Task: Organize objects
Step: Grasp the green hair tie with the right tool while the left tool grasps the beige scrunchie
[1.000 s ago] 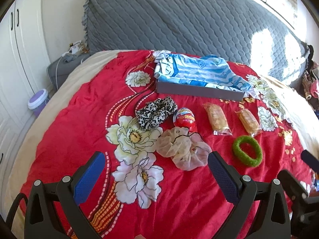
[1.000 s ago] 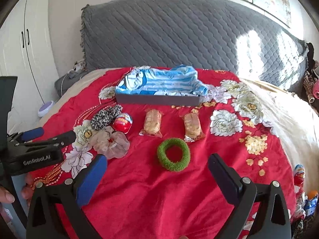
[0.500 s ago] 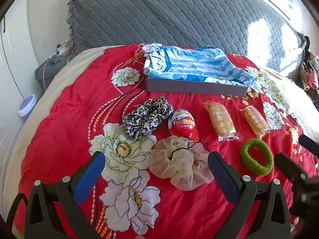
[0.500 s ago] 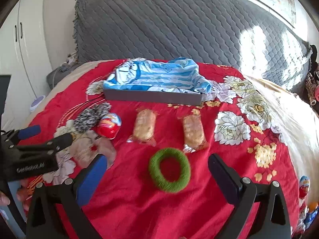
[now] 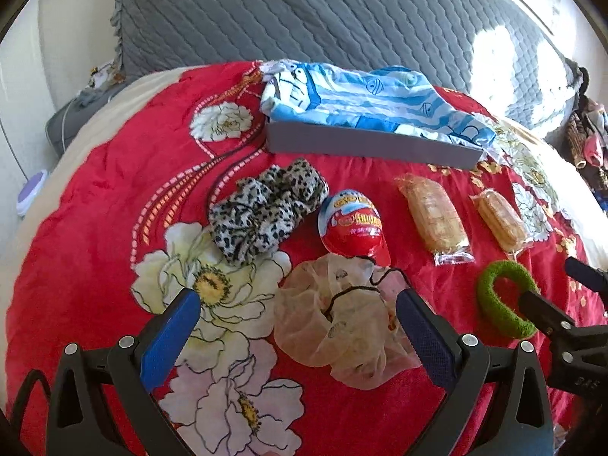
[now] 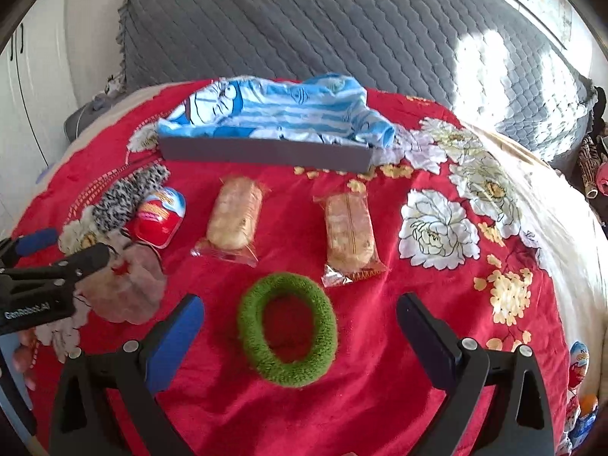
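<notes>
On a red flowered bedspread lie a beige sheer scrunchie (image 5: 342,326), a leopard scrunchie (image 5: 266,209), a red egg-shaped candy pack (image 5: 351,224), two wrapped pastries (image 6: 235,216) (image 6: 349,231) and a green fuzzy hair ring (image 6: 287,326). My left gripper (image 5: 292,326) is open, its fingers straddling the beige scrunchie from just above. My right gripper (image 6: 298,326) is open with the green ring lying between its fingers. A grey box (image 5: 372,148) lined with blue striped cloth (image 5: 364,95) sits behind them.
A grey quilted headboard (image 6: 342,26) rises behind the box. White cupboards (image 6: 22,76) stand left of the bed. More candy eggs (image 6: 579,361) lie off the bed's right edge. Bedspread to the right (image 6: 494,266) holds only flower print.
Both grippers have moved forward and down toward the bed. The beige scrunchie now sits between the left fingers and the green ring between the right fingers. Nothing has been taken hold of.
</notes>
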Available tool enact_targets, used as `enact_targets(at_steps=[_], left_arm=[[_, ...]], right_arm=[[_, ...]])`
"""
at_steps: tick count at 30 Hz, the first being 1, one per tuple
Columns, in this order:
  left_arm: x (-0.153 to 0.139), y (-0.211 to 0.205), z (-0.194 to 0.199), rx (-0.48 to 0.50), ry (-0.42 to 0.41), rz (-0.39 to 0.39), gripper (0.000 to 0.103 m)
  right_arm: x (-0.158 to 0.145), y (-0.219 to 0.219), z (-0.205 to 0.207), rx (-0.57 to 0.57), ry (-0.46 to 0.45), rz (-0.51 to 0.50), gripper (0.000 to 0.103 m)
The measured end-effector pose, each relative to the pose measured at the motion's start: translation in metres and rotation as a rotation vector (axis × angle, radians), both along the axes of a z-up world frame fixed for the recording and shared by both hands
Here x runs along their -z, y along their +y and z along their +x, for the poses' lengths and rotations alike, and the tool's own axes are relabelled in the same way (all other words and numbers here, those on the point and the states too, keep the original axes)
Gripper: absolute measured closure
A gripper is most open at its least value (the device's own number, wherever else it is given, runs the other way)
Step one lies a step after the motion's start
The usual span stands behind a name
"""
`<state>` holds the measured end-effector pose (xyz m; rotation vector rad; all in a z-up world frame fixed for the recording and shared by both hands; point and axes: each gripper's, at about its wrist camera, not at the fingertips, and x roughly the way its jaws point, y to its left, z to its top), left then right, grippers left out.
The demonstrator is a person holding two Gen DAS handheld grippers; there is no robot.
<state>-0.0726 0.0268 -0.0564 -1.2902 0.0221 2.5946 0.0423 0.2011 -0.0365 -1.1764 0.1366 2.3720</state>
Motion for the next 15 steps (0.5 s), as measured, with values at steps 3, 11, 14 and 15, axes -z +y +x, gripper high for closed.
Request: enact_targets(at_steps=[3,11,14,15], left_arm=[[0.007,0.001,-0.001,0.009,-0.007,0.002,0.001],[0.015,0.003,-0.005,0.037,-0.002,0.025,0.001],[0.017,0.007,-0.007,0.051,-0.008,0.039,0.001],[0.018,0.008,-0.008,0.052,-0.014,0.045,0.001]], right_arm=[[0.010,0.007,-0.003,0.021,-0.027,-0.009,0.001],[0.024,0.012,-0.004,0.042,-0.041,-0.032,0.001],[0.027,0.013,-0.004,0.040,-0.038,-0.029,0.003],[0.027,0.014,-0.005,0.042,-0.036,-0.027,0.005]])
